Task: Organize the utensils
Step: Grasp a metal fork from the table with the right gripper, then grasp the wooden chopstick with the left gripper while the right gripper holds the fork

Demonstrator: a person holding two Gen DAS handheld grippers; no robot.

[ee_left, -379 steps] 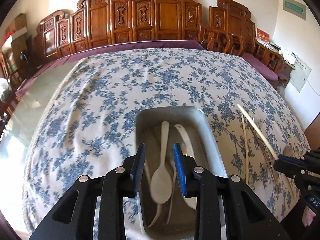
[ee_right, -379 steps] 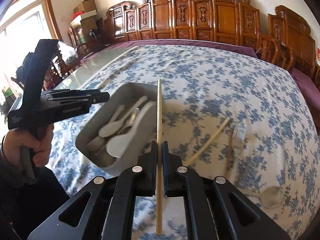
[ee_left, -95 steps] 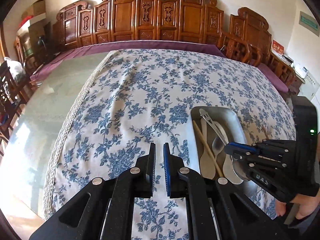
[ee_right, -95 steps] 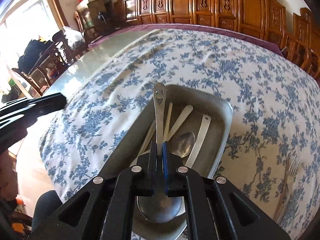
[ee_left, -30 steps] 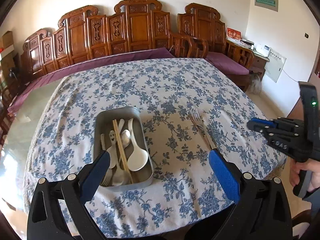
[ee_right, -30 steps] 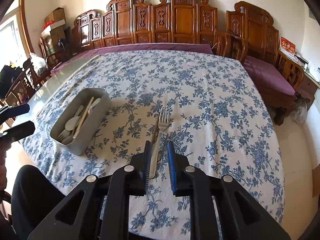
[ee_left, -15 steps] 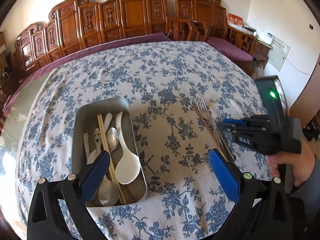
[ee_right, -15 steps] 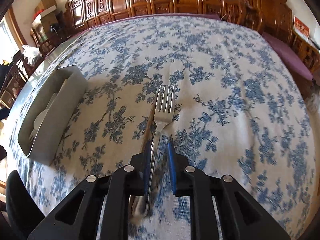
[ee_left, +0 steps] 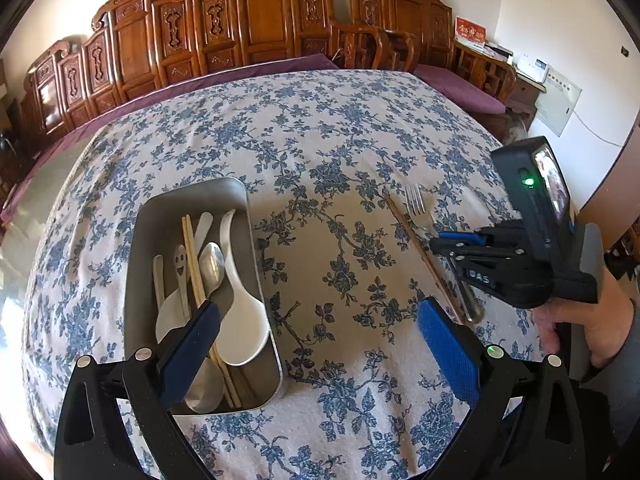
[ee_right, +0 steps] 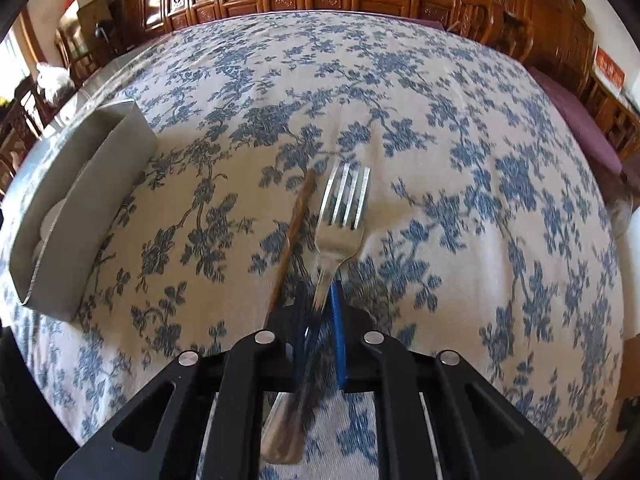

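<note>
On the blue-flowered white tablecloth (ee_left: 320,128) the right gripper (ee_right: 318,300) is down at the silver metal fork (ee_right: 340,216), its jaws closing with the fork's handle between the blue pads — the tines point to the far side and the handle end shows near, under the gripper body. Just left of the fork lies a single brown wooden chopstick (ee_right: 290,240), alongside it on the cloth. Well to the left sits the rectangular grey metal tray (ee_left: 136,248), holding a white ceramic soup spoon (ee_left: 240,320), a steel spoon (ee_left: 212,266), a pair of pale wooden chopsticks (ee_left: 194,264) and a small spoon with a smiling face (ee_left: 181,264). The left gripper (ee_left: 320,332) hangs over the tray's near right corner with its jaws spread wide and nothing between them. A hand (ee_left: 568,320) holds the right gripper's grip at the right edge.
</note>
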